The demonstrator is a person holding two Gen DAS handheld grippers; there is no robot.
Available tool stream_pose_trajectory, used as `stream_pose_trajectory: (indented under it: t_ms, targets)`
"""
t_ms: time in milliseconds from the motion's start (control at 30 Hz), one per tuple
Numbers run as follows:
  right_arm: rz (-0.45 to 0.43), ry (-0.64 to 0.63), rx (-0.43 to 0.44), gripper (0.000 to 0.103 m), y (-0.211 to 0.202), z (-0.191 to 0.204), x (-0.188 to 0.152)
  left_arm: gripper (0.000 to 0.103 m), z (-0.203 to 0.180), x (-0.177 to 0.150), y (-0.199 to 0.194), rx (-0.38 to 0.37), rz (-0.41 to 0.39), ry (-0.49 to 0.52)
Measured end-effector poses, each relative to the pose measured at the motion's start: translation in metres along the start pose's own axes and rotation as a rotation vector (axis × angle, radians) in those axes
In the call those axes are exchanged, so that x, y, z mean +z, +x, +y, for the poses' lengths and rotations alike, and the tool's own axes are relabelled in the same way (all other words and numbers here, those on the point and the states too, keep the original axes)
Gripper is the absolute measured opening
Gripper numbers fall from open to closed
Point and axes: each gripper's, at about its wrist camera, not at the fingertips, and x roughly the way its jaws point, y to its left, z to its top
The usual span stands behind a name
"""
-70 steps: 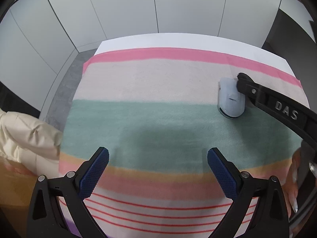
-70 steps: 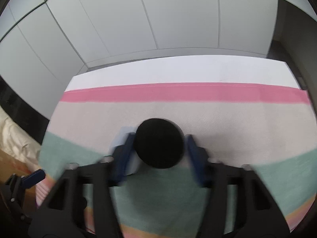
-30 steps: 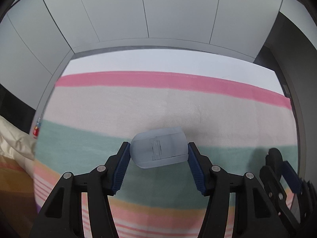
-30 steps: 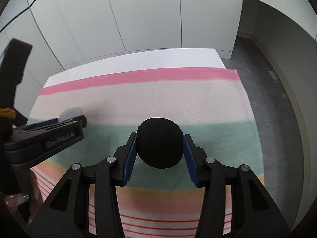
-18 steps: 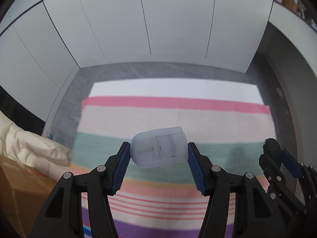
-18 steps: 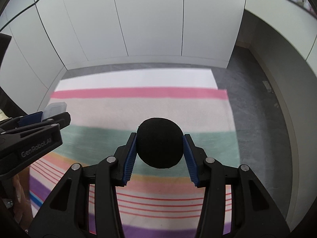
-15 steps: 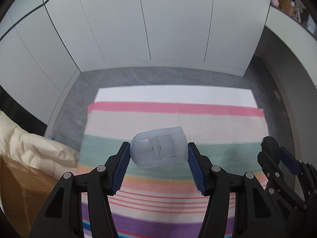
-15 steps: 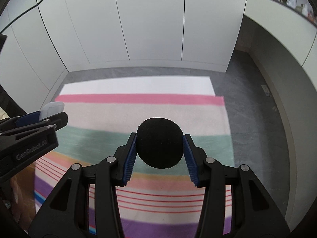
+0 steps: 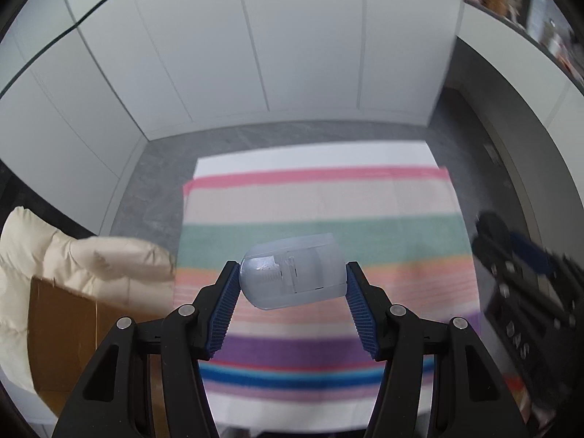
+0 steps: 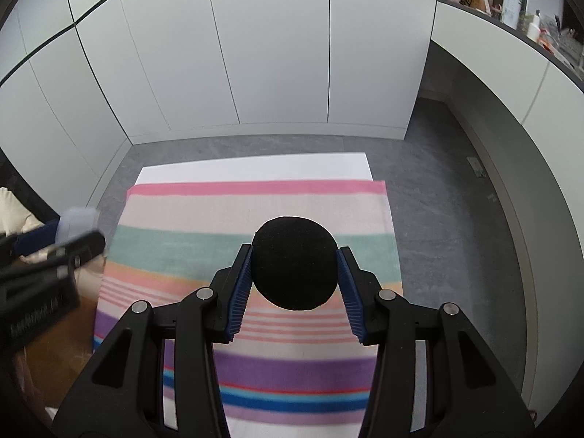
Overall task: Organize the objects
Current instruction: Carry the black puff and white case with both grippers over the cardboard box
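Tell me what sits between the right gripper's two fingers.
A round black object, clamped between the right gripper's blue-padded fingers, shown in the right wrist view.

**Materials and finishes**

Striped cloth [image 10: 255,215]: woven, matt, slightly nubby. Above it, left gripper [image 9: 292,281]: matt black plastic, ribbed blue pads [image 9: 223,314], bright metal screw heads; clamps a pale grey case [image 9: 294,277], smooth semi-gloss plastic. Right gripper [image 10: 294,272]: same build, grips a black ball [image 10: 294,262], matt, fuzzy like foam. Left of the cloth: brown cardboard box [image 9: 62,332], cream puffy fabric [image 9: 73,259]. Beyond the cloth: smooth satin white panels [image 10: 273,54].
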Motion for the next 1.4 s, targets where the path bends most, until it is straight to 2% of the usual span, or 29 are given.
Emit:
stream_pose_trajectory:
  t_ms: [167,333,500,667,933,1167,1400]
  targets:
    - [0.022,0.019,-0.005,0.048,-0.023,-0.009,-0.028,0.059,-0.009,-0.034,-0.023,-0.027,0.020,0.048]
    - [0.026,0.004,-0.054,0.048,-0.050,-0.017,-0.055,0.059,-0.004,-0.062,-0.053,-0.073,0.010,0.042]
    - [0.039,-0.008,-0.070,0.048,-0.070,-0.020,-0.077,0.059,0.007,-0.079,-0.071,-0.058,-0.015,0.032]
    - [0.034,-0.033,-0.074,0.048,-0.080,-0.009,-0.084,0.059,0.030,-0.087,-0.076,-0.041,-0.012,-0.010]
    - [0.013,-0.147,-0.009,0.048,-0.091,0.059,-0.088,0.059,0.081,-0.103,-0.079,-0.023,-0.005,-0.113]
    - [-0.003,-0.289,0.056,0.048,-0.092,0.147,-0.095,0.059,0.143,-0.114,-0.084,0.056,-0.041,-0.224]
    - [-0.015,-0.440,0.143,0.048,-0.092,0.242,-0.109,0.059,0.235,-0.136,-0.077,0.167,-0.033,-0.374]
